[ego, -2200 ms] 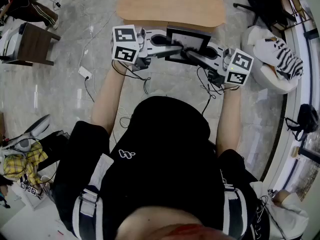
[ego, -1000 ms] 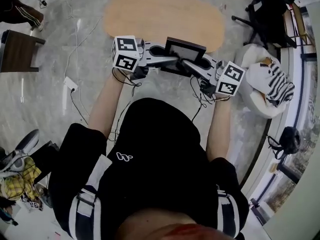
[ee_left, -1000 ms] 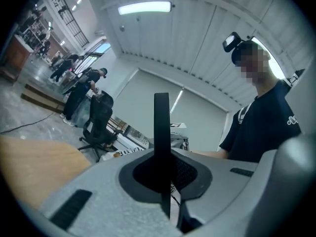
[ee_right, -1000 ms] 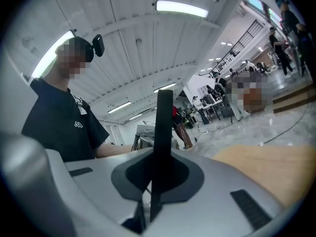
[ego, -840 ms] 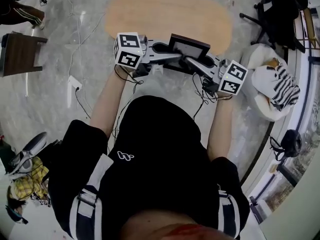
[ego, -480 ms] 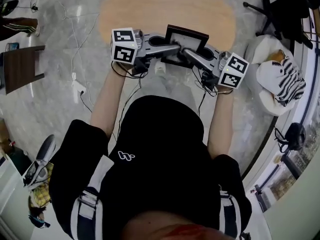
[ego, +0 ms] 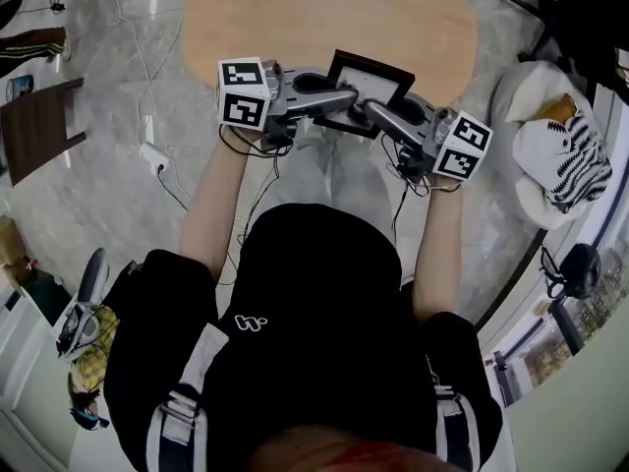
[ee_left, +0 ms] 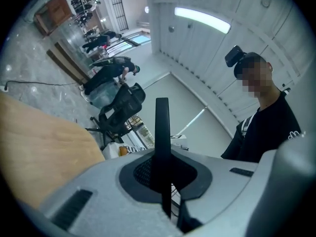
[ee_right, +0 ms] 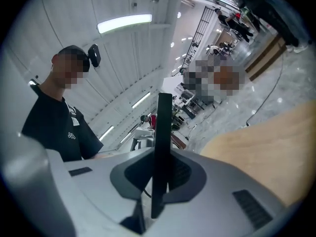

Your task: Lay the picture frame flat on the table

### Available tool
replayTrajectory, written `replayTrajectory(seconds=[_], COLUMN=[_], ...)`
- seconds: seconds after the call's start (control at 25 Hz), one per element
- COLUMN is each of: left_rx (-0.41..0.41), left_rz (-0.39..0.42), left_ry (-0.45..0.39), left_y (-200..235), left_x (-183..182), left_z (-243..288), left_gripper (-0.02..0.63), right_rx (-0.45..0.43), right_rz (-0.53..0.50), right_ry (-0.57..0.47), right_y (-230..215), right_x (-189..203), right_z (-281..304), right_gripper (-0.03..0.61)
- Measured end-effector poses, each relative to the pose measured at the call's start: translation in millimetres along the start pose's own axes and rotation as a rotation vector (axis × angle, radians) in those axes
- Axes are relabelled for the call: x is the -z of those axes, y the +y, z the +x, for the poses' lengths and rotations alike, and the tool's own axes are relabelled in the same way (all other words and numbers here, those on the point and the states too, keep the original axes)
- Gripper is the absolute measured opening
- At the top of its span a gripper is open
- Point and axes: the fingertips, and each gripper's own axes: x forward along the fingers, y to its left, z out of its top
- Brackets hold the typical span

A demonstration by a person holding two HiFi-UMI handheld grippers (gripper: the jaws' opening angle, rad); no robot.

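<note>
From the head view, the frame (ego: pixel 371 79) hangs in the air at the near edge of the tabletop (ego: pixel 324 8), which is bare wood. The frame is not yet down. It stands tilted, with its glass side turned up toward the person. Its long axis runs left to right, and one pair of tongs holds each end. The left tongs (ego: pixel 346 97) reach in from the left and the right tongs (ego: pixel 373 112) from the right, so neither hand is nearer. The tabletop lies ahead of and below both.

From the left gripper view, the frame (ee_left: pixel 162 127) shows edge-on as a dark bar. The left tongs (ee_left: pixel 165 179) are pinched on it, and the tabletop (ee_left: pixel 39 147) lies off to one side.

From the right gripper view, the frame (ee_right: pixel 163 127) again shows as a thin dark bar. The right tongs (ee_right: pixel 159 181) clamp it, and the tabletop (ee_right: pixel 269 142) lies beyond them.

To my eye, the move ahead is forward and down, tipping the top edge away until the back meets the wood.
</note>
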Motion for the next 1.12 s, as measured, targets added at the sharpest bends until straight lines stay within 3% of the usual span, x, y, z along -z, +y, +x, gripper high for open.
replayTrajectory(seconds=[0.28, 0.76, 0.88, 1.12], left_rx=[-0.018, -0.137, -0.152, -0.298], left_rz=[-0.157, -0.365, -0.379, -0.359], left_ry=[-0.039, -0.03, -0.037, -0.051], left_y=[95, 241, 269, 323], left_x=[32, 133, 151, 180], left_z=[0, -11, -15, -42], left_gripper=[0.02, 0.031, 0.043, 0.103], right_rx=[0.049, 0.095, 0.071, 0.1], right_rz=[0.129, 0.367, 0.407, 0.443], right_ry=[0.035, 0.052, 0.049, 0.046], right_y=[-90, -229, -253, -299], right_x=[33, 139, 155, 172], right_z=[5, 15, 18, 15], right_gripper=[0.021, 0.021, 0.021, 0.021])
